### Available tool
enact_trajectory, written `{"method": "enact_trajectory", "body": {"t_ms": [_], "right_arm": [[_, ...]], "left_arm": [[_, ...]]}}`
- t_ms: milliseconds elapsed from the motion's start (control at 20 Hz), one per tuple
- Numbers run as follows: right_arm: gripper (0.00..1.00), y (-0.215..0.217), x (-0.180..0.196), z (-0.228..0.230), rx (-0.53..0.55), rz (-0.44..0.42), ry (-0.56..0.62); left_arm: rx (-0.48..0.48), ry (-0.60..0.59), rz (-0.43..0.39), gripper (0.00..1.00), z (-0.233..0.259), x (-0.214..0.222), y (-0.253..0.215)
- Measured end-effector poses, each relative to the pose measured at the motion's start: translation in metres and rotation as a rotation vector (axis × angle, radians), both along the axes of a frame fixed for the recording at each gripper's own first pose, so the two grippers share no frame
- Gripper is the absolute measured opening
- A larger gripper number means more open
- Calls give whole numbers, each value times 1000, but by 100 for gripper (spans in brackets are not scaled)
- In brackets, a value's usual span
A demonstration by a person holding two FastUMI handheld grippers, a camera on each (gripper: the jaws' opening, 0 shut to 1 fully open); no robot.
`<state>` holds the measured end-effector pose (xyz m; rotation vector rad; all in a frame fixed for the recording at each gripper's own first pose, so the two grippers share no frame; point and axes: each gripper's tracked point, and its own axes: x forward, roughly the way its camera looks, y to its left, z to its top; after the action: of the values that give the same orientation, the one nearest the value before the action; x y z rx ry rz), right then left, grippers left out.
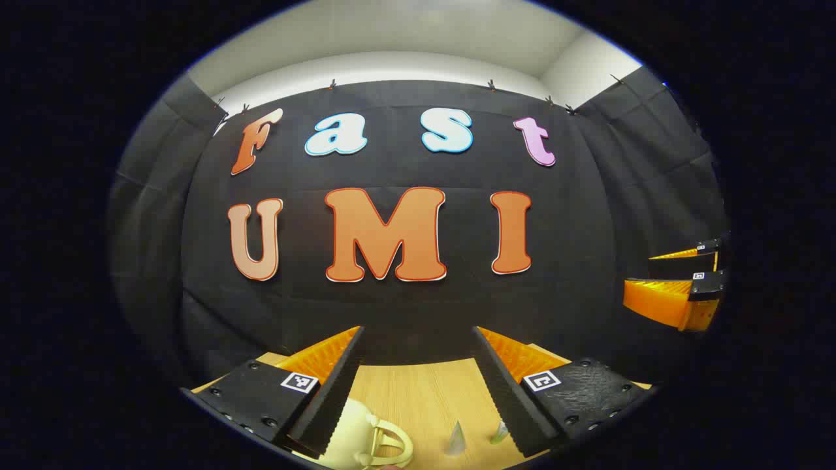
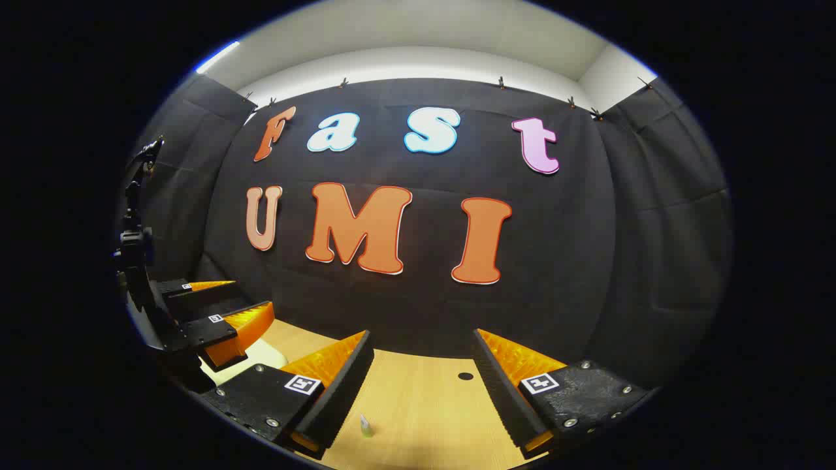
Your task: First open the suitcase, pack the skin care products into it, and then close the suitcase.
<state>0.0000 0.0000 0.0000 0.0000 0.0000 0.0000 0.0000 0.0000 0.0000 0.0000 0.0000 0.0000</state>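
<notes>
In the left gripper view, my left gripper [image 1: 418,333] stands open above the wooden table [image 1: 418,398], with nothing between its fingers. A cream suitcase [image 1: 353,434] with a looped handle peeks in low, just under the left finger. Beside it stand two small skin care items, a pale pointed tube [image 1: 457,438] and a greenish one [image 1: 500,433]. My right gripper [image 1: 643,274] hangs at the far right. In the right gripper view, my right gripper [image 2: 422,334] is open and empty over the table [image 2: 424,405], with a small greenish tube [image 2: 366,425] low between its fingers. The left gripper [image 2: 251,295] hovers over the cream suitcase [image 2: 258,356].
The black cloth wall [image 1: 418,307] closes the far side of the table. A small dark hole [image 2: 466,376] sits in the tabletop near the wall. Both grippers are held high, level with the wall.
</notes>
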Motion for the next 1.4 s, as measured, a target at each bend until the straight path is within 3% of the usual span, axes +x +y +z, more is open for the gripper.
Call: {"method": "enact_trajectory", "body": {"t_ms": [100, 200, 300, 350, 450, 750, 1050, 1250, 1400], "right_arm": [[95, 3, 0, 0, -5, 8, -4], [99, 8, 1, -2, -4, 13, -3], [95, 17, 1, -5, -2, 21, 4], [99, 23, 1, -6, -6, 25, 11], [95, 30, 0, -8, -18, 23, 16], [95, 42, -5, -11, -20, -51, 44], [95, 37, -7, -6, -44, -155, 73], [95, 38, -13, 9, -61, -136, 44], [93, 37, -12, 4, -68, -93, 46]], "left_arm": [[-7, -7, -48, 100, 3, -8, -10], [-22, -11, -51, 100, 0, -14, -5], [-55, -2, -66, 100, -7, -17, 0], [-57, 18, -70, 100, -11, -19, 4], [-36, 50, -78, 98, -26, -19, 14], [-85, 73, -108, 98, -41, -14, 36], [-36, -21, -174, 98, -10, -4, 47], [-56, -32, -156, 100, 6, 5, 71], [40, 8, -157, 99, -11, 5, 67]]}}
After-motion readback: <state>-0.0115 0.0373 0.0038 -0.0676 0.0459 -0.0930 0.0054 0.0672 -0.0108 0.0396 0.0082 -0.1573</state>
